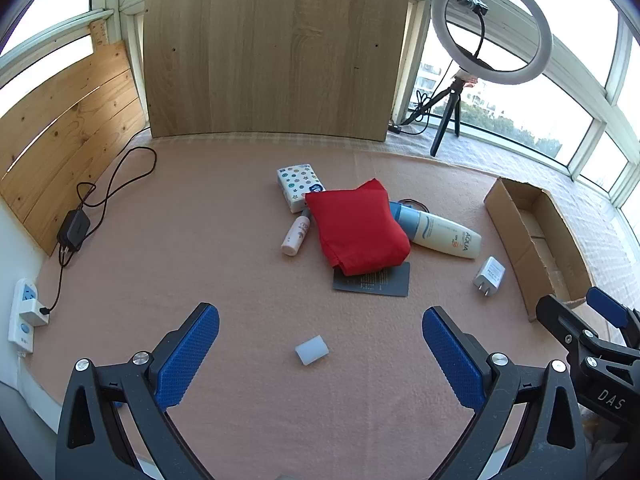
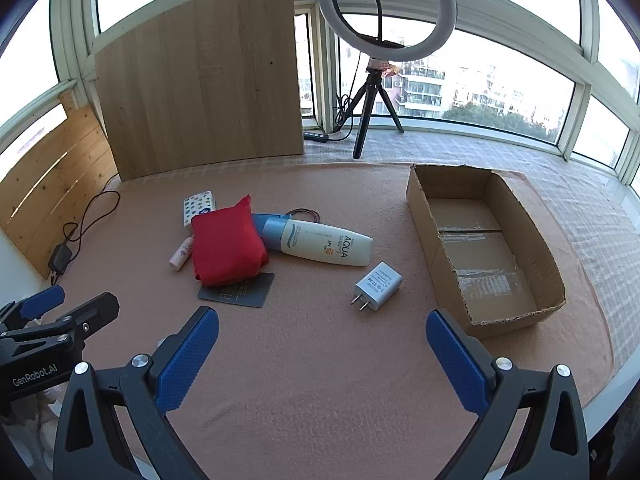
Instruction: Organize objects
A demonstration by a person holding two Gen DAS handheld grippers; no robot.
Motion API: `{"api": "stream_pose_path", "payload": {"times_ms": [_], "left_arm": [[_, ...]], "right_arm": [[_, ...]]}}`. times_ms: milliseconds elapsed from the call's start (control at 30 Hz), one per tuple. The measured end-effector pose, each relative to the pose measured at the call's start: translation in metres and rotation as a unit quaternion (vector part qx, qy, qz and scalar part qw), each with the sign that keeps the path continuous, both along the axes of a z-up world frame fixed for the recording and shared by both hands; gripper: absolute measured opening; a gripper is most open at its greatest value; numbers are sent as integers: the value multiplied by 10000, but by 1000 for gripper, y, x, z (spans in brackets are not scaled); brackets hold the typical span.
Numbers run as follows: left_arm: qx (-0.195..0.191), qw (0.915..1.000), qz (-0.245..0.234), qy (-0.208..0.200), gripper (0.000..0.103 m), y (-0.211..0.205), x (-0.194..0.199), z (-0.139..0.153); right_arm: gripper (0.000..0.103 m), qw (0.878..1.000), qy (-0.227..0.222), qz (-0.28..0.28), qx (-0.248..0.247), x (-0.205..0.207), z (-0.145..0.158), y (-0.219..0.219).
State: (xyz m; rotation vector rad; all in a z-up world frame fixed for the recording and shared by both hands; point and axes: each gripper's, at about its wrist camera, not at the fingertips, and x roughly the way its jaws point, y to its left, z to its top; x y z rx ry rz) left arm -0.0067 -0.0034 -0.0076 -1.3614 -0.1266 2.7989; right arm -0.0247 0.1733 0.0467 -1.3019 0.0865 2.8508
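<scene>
Both claws, left (image 1: pixel 320 344) and right (image 2: pixel 322 346), gape apart, empty, low over the pink worktop (image 2: pixel 320 400). Clutter sits mid-worktop; the cardboard box (image 2: pixel 552 276) at 3 o'clock is empty. Risk: the red pouch (image 2: pixel 228 246) overlaps the dark card (image 2: pixel 240 294) and sunscreen bottle (image 2: pixel 326 246), so lifting it may drag them. Only the left view shows the small white cap (image 1: pixel 312 350); only the right shows the box floor.

Place: an enclosed apartment balcony used as a recording spot.
Evidence: wraparound windows (image 2: pixel 500 60) with apartment blocks seen outside; ring light (image 2: pixel 387 8) on a tripod; pink cloth (image 2: pixel 320 360); power strip (image 1: pixel 24 316).
</scene>
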Motion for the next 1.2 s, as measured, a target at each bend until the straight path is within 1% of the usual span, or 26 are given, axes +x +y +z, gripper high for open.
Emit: {"api": "stream_pose_path", "payload": {"times_ms": [1200], "left_arm": [[-36,10000,-44,7,103,2,2,4]], "right_arm": [[103,10000,-72,-8,-39,1,-3,1]]}}
